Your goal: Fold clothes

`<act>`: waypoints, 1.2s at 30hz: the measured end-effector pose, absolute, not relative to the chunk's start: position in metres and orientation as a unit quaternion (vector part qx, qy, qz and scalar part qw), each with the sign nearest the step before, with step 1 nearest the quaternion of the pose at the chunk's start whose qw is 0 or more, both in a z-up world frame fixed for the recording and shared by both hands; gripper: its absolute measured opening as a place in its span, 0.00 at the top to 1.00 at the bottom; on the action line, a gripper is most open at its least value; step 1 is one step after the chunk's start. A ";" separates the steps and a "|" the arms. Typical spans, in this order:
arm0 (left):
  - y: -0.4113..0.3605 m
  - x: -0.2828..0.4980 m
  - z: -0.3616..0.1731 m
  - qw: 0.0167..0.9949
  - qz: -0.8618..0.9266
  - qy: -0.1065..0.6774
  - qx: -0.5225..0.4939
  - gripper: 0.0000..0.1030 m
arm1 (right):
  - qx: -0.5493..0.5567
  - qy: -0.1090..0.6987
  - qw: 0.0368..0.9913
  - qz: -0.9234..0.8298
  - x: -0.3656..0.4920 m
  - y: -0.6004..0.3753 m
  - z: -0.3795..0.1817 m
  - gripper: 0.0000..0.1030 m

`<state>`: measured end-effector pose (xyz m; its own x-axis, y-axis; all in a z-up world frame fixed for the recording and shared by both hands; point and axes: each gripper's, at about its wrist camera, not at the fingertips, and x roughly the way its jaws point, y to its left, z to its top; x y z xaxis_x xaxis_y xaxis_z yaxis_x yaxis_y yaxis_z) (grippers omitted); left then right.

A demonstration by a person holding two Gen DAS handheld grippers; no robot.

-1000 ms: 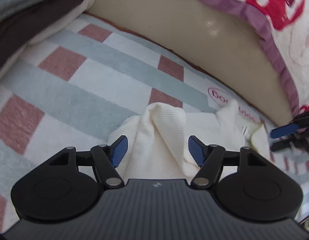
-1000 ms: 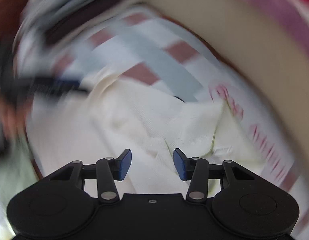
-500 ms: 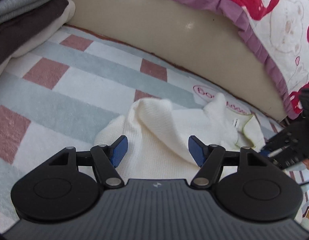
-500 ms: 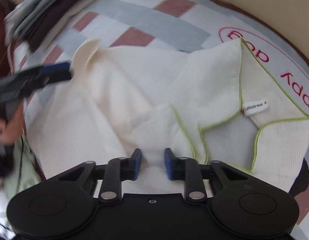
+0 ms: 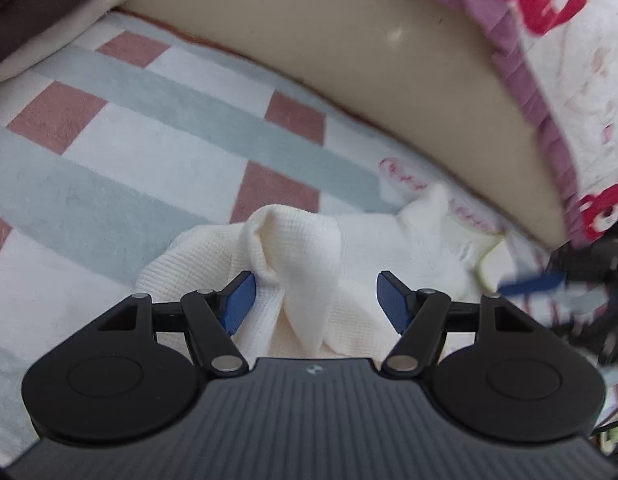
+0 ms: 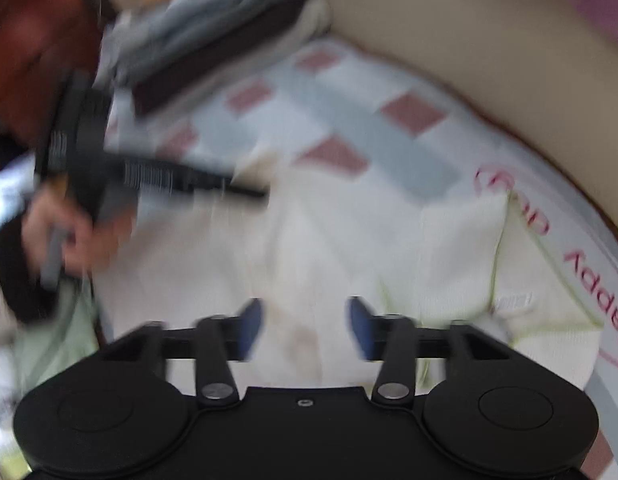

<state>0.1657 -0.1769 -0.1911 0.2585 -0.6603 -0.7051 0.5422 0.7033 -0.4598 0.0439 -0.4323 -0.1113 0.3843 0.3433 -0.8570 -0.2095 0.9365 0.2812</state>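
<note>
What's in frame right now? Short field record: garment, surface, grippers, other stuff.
garment: cream knit top, crumpled, a raised fold between the left gripper's fingers; green-trimmed neckline
surface: checked blanket, pink, grey and white
left gripper: open, straddling the fold, not clamped
right gripper: open over the top, view blurred
stack: folded clothes at far left of the blanket
backdrop: beige headboard, red-print quilt above it
</note>
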 end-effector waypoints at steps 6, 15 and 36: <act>-0.195 0.150 -0.195 0.835 -0.335 0.436 0.030 0.82 | 0.148 0.591 0.785 0.114 0.075 -0.465 -0.165 0.47; -0.171 0.152 -0.170 0.867 -0.315 0.386 -0.028 0.92 | 0.045 0.448 0.889 0.082 0.021 -0.454 -0.119 0.90; -0.162 0.161 -0.177 0.864 -0.300 0.400 -0.055 0.92 | 0.058 0.488 0.870 0.045 -0.037 -0.511 -0.094 0.54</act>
